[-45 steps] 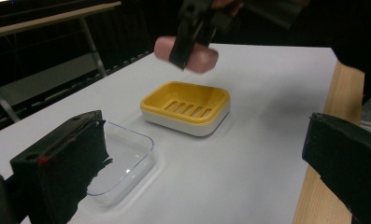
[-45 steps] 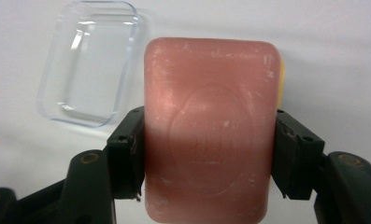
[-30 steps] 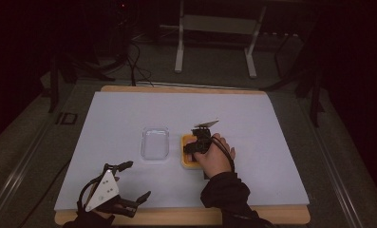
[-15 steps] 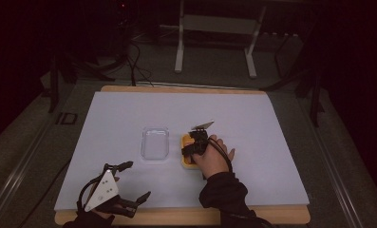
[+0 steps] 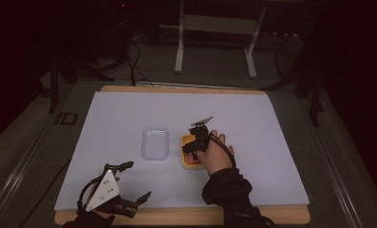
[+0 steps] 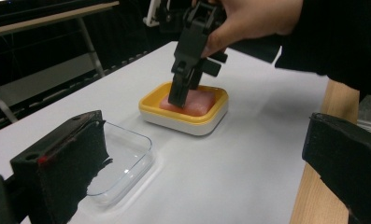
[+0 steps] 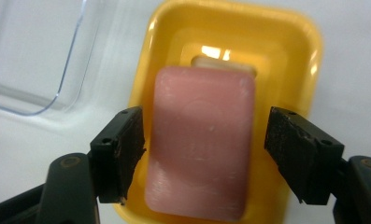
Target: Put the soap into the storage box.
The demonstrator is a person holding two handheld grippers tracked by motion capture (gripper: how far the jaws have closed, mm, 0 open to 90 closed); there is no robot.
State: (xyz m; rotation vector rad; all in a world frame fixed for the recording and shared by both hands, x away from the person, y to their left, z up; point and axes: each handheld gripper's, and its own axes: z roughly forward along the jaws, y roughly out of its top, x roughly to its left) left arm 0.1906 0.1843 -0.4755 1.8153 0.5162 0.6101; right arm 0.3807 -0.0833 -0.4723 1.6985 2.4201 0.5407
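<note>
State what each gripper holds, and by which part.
Nothing is held. The right gripper is open, its jaws flanking the pink soap; the left gripper is open.

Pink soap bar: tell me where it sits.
The pink soap bar lies in the yellow dish, right of the clear tray, between the open right gripper jaws.

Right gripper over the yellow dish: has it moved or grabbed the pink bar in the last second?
Hardly anything changed. The right gripper remains over the yellow dish, open, one finger on each side of the pink bar, no contact visible; at most the hand shifted slightly. The left gripper, the clear tray and the dish stayed put.
</note>
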